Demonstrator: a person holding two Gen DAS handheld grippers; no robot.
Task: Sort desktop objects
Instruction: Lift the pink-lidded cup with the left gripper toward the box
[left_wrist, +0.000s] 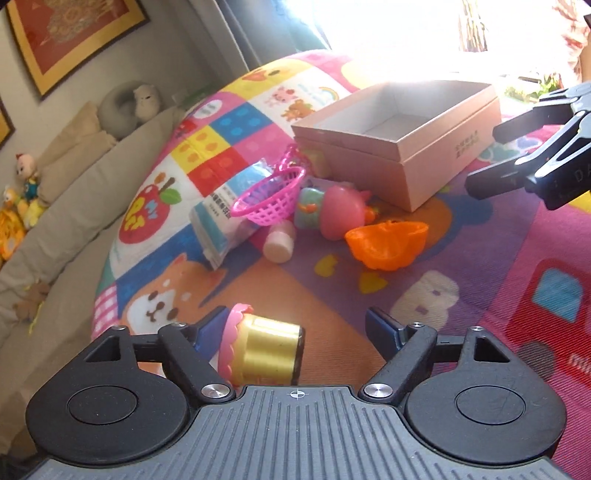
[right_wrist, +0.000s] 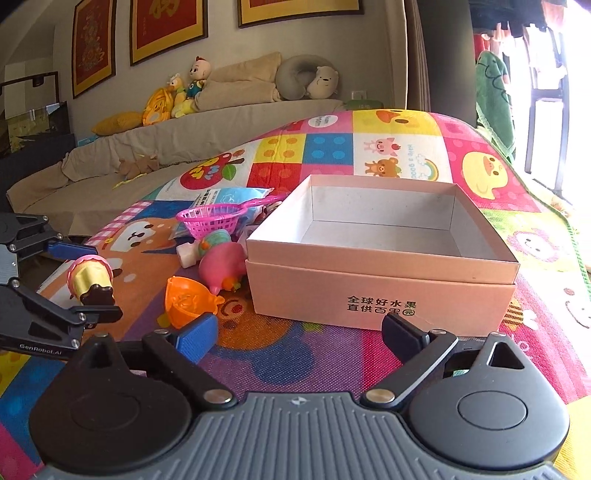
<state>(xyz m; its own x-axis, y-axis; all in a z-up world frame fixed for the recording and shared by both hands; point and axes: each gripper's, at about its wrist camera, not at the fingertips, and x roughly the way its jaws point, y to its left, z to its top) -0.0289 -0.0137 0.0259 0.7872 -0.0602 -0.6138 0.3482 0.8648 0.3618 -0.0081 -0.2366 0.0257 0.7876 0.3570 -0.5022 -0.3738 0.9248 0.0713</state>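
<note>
A gold toy cupcake (left_wrist: 266, 350) with pink frosting lies on its side on the colourful play mat (left_wrist: 480, 295). It sits between the jaws of my left gripper (left_wrist: 299, 326), close to the left finger (left_wrist: 216, 325) and clear of the right one, so the gripper is open. Further on lie a pink basket (left_wrist: 273, 199), a pink figure toy (left_wrist: 340, 214), an orange bowl (left_wrist: 388, 243), a small white bottle (left_wrist: 280, 243) and a blue-white packet (left_wrist: 218, 225). My right gripper (right_wrist: 299, 338) stands open and empty in front of the open, empty pink box (right_wrist: 380, 291).
A beige sofa (right_wrist: 221, 125) with plush toys and a neck pillow runs behind the mat. Bright windows lie to the right. The left gripper (right_wrist: 86, 280) shows at the left edge of the right wrist view, beside the orange bowl (right_wrist: 184, 299).
</note>
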